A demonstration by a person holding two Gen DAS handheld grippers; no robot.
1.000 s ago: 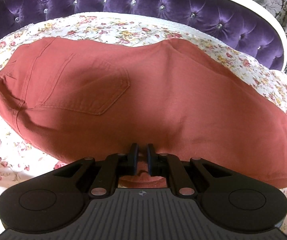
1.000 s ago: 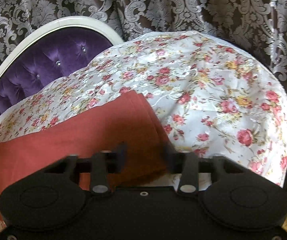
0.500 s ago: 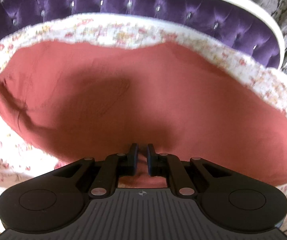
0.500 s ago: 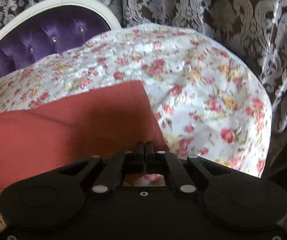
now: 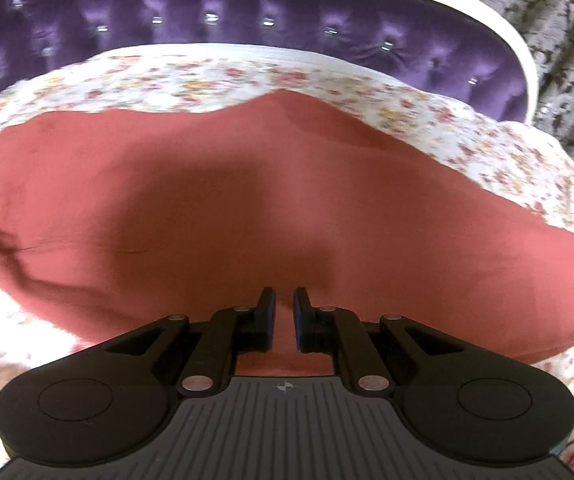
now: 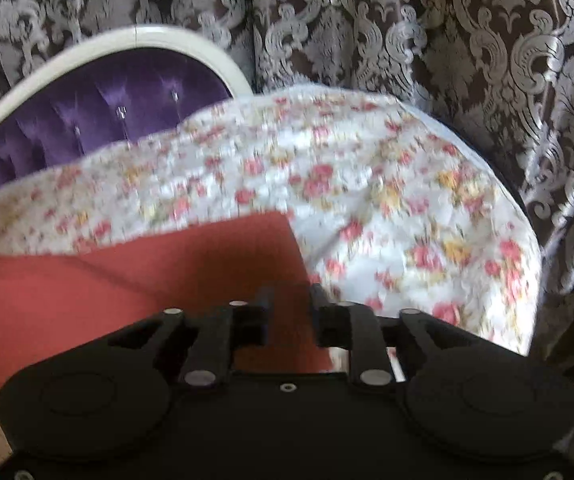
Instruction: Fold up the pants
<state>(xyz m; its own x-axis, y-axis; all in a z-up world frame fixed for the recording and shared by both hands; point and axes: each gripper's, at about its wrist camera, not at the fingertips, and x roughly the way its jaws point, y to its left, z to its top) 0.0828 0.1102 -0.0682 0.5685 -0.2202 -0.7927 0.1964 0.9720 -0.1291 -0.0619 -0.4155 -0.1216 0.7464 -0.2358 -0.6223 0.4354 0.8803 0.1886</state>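
Rust-red pants (image 5: 223,208) lie flat (faintly creased) on floral bedspread (image 5: 467,136).

Both wrist views close, angled down; share pants (image 5: 247,208), bedspread (image 6: 387,200).

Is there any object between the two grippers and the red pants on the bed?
Nothing visible. The left gripper is shut on the pants edge; the right gripper is opening with the pants between its jaws, on the floral bedspread.

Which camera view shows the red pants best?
The left wrist view: the pants spread across nearly the whole frame on the flowered bedspread. The right wrist view shows only one end, blurred and partly behind the gripper.
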